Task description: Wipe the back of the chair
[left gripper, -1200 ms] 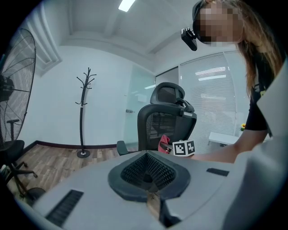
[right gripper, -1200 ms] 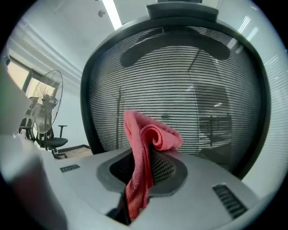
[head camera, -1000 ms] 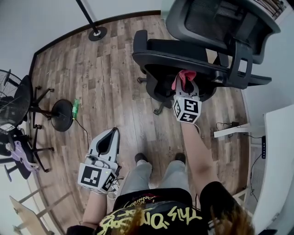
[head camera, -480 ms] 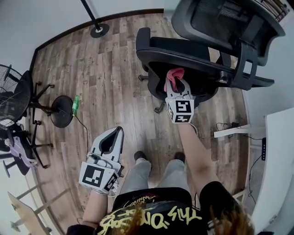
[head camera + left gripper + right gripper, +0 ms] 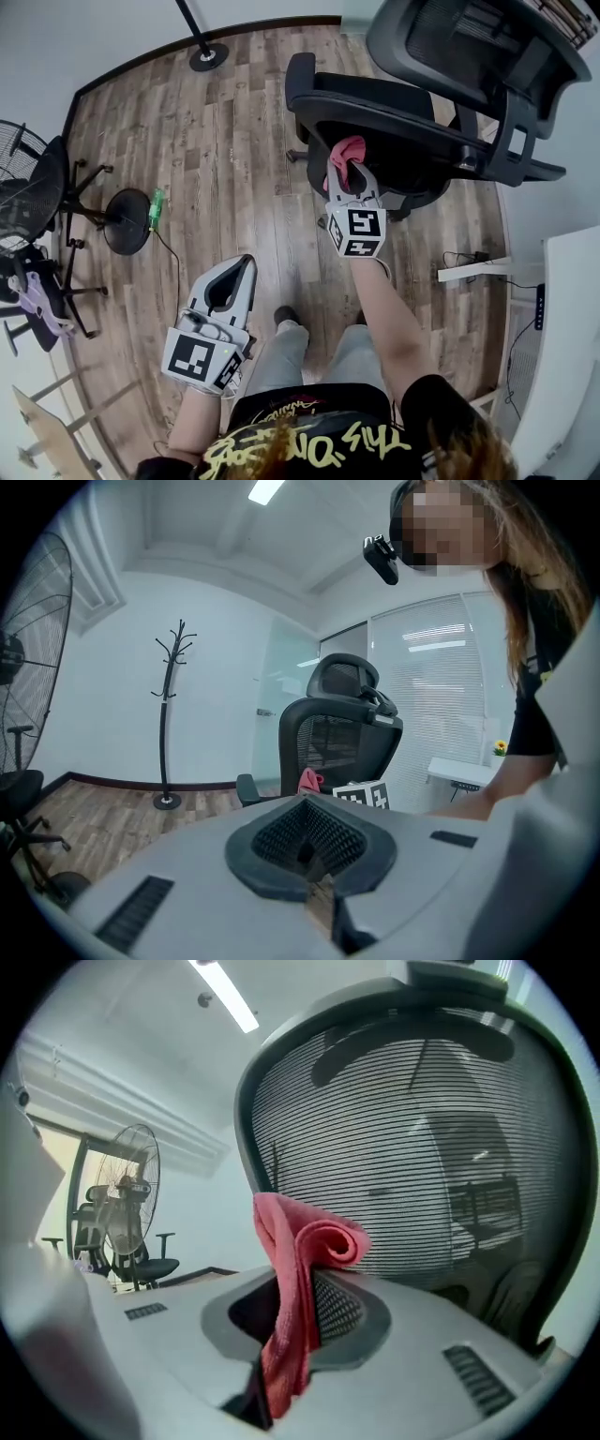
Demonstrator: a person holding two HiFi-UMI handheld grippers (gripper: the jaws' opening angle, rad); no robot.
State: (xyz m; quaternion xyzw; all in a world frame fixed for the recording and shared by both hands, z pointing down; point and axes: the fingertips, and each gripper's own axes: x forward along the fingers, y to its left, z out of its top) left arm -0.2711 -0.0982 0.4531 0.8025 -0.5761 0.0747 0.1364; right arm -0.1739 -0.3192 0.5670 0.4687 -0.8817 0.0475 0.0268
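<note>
We clamp the pink cloth in our right gripper, held up before the office chair's mesh back. Our left gripper sits low, jaws pressed together, empty.

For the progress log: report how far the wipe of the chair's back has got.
Done: the pink cloth is picked up, pinched between the fingers of the right gripper. In hand: that gripper holds the cloth up over the seat, facing the mesh backrest but apart from it. Left: the wiping itself; no contact shows. The left gripper hangs low, shut and empty.
</note>
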